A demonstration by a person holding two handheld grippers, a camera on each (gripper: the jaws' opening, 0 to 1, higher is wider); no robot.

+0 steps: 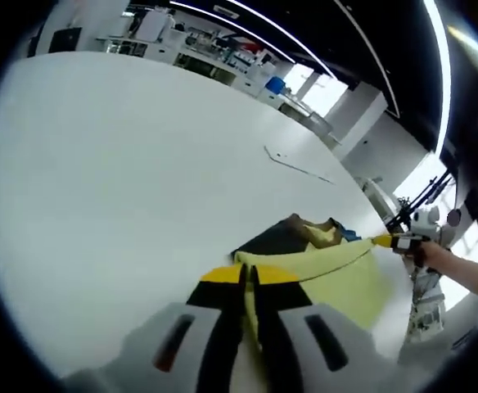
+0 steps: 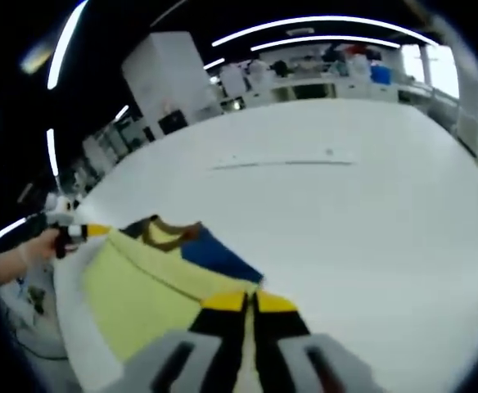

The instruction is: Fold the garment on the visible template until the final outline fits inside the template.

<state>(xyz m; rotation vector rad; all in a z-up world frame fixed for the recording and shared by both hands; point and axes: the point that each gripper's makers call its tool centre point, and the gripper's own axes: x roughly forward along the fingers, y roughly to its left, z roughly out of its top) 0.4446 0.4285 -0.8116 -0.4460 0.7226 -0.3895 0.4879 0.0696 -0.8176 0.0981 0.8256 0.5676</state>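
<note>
The left claw (image 1: 249, 282) is clamped on the yellow fabric of the garment (image 1: 337, 274), its yellow-tipped jaws pressed together with the cloth pinched between them. From that grip the garment stretches away across the white counter (image 1: 124, 188) to the right claw (image 1: 384, 241), which pinches the far corner, with a person's hand (image 1: 435, 255) behind it.

In the right gripper view, the right claw (image 2: 250, 304) is likewise closed on the garment (image 2: 141, 282), a strip of yellow cloth showing between its jaws. The garment spreads from there to the left claw (image 2: 92, 230), held by a hand (image 2: 26, 250) near the counter (image 2: 353, 213) edge. The cloth is pale yellow, with a brown collar and a dark blue panel on the side toward the counter's middle. Beyond the garment, well apart from it, a thin pale line (image 2: 284, 162) lies on the counter.
</note>
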